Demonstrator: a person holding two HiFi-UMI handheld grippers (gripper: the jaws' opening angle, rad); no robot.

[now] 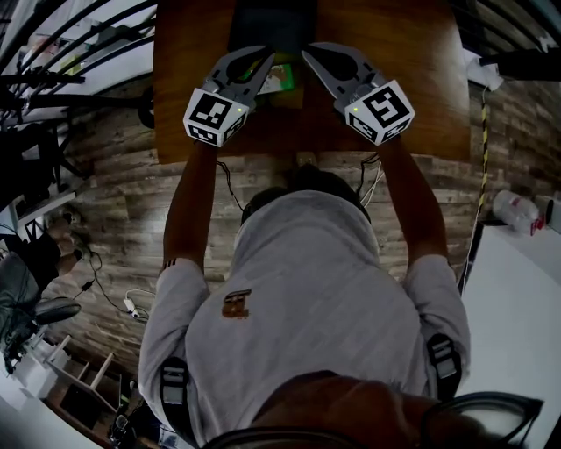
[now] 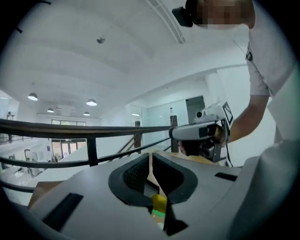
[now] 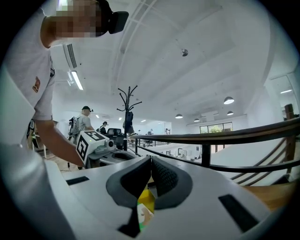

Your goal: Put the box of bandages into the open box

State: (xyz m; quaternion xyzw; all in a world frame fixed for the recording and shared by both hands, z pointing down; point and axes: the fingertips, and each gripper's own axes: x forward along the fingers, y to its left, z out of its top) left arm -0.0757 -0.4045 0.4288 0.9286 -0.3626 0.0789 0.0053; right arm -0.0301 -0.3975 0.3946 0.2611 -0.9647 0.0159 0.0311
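Observation:
The green and yellow box of bandages (image 1: 282, 79) lies on the wooden table (image 1: 421, 88), on a brown cardboard patch, just in front of a dark rectangular box (image 1: 272, 24). I cannot tell whether it sits inside that box. My left gripper (image 1: 269, 54) hovers above it from the left, jaws shut and empty. My right gripper (image 1: 306, 53) mirrors it from the right, also shut and empty. In the left gripper view the closed left gripper (image 2: 150, 155) shows the bandage box (image 2: 159, 206) below. The right gripper view shows the shut right gripper (image 3: 151, 160) with the same box (image 3: 145, 204) under it.
A dark railing (image 2: 70, 127) runs beyond the table's far edge. Cables (image 1: 131, 302) trail over the plank floor on the left, near an office chair (image 1: 35, 307). A white tabletop (image 1: 517, 307) with a bottle (image 1: 517, 210) stands to the right. People stand in the distance (image 3: 84, 123).

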